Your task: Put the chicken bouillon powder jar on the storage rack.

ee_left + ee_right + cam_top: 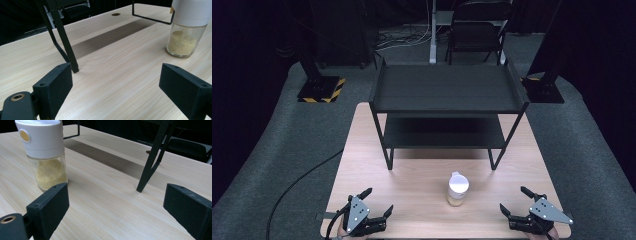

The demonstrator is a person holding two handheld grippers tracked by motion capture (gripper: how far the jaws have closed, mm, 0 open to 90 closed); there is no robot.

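A glass seasoning jar with a white dispenser cap, part-filled with yellow granules, stands upright near the middle of the light wooden table, just in front of a black two-tier shelf rack. The left gripper rests at the near left edge, jaws spread apart and empty; the right gripper sits at the near right edge, jaws likewise wide apart, holding nothing.

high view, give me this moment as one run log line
left gripper: open, empty | right gripper: open, empty | white-capped glass jar of yellow granules: upright on wooden table, between grippers, untouched | black two-tier metal shelf: empty
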